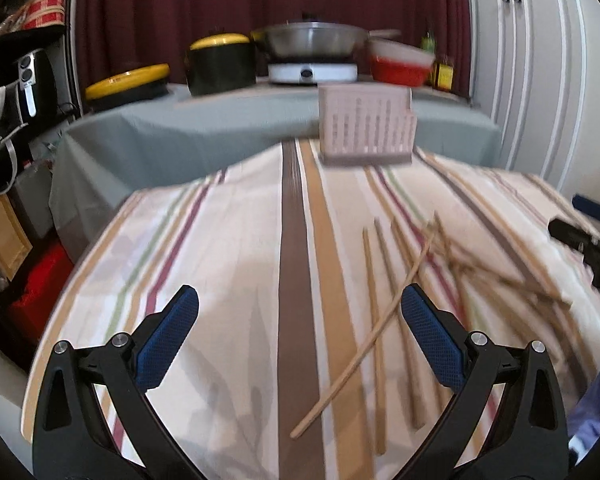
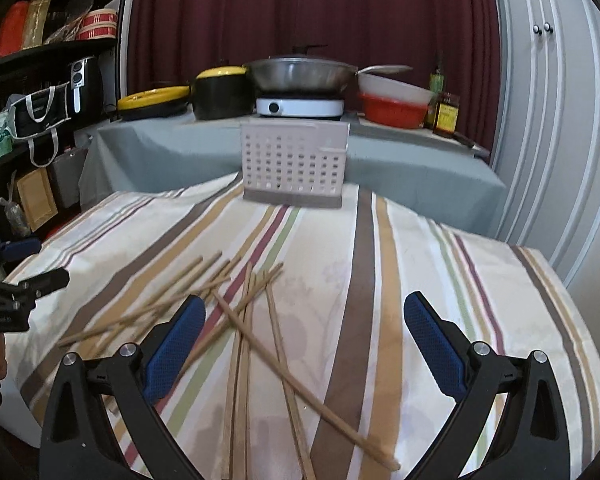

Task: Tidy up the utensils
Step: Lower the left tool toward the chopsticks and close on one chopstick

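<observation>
The chopsticks (image 2: 244, 332) lie loose and crossed on the striped cloth (image 2: 380, 264), near us, well short of the holder (image 2: 294, 162) at the cloth's far edge. Our right gripper (image 2: 304, 344) hangs above them with jaws wide and nothing held; our left gripper (image 1: 300, 336) is just as wide and empty, with the pile off to its right. We judge the step is a first pick: best take 1 stick lying on top, across its length, so the crossed ones beneath do not drag along. Beyond the holder, a wok (image 2: 300, 74), black pot (image 2: 222, 94) and red bowl (image 2: 394, 112) stand on a grey table, clear of our path.
</observation>
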Available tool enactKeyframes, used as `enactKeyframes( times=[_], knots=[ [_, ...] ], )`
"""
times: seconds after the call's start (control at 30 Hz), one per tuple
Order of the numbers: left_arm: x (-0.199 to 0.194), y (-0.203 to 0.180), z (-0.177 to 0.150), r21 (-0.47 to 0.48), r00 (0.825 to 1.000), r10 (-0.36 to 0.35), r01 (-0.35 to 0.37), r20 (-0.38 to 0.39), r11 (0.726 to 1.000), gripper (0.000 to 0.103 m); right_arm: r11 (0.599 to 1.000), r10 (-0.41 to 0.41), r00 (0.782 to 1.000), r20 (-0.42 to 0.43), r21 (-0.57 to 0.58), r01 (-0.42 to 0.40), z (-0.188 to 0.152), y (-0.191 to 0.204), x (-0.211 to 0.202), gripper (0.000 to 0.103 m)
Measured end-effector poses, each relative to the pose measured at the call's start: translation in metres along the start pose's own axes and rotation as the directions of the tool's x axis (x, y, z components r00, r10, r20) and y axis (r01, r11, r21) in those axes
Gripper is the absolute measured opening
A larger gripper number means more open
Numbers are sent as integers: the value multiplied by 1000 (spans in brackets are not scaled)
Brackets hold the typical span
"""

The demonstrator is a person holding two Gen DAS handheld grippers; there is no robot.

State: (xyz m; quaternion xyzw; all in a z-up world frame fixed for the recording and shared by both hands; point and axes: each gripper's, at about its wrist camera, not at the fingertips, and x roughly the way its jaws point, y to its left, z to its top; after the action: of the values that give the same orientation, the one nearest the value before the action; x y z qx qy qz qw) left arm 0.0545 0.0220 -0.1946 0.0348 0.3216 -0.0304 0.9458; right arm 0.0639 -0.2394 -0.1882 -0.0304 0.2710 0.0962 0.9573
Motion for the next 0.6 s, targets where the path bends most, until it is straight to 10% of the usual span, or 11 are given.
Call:
enactKeyframes(
  times=[0.6],
  knots=[
    [10, 0, -60, 62, 988, -22, 32, -152, 998, 58, 1000, 11, 1000, 15, 14, -11, -15, -4, -1, 96]
  ],
)
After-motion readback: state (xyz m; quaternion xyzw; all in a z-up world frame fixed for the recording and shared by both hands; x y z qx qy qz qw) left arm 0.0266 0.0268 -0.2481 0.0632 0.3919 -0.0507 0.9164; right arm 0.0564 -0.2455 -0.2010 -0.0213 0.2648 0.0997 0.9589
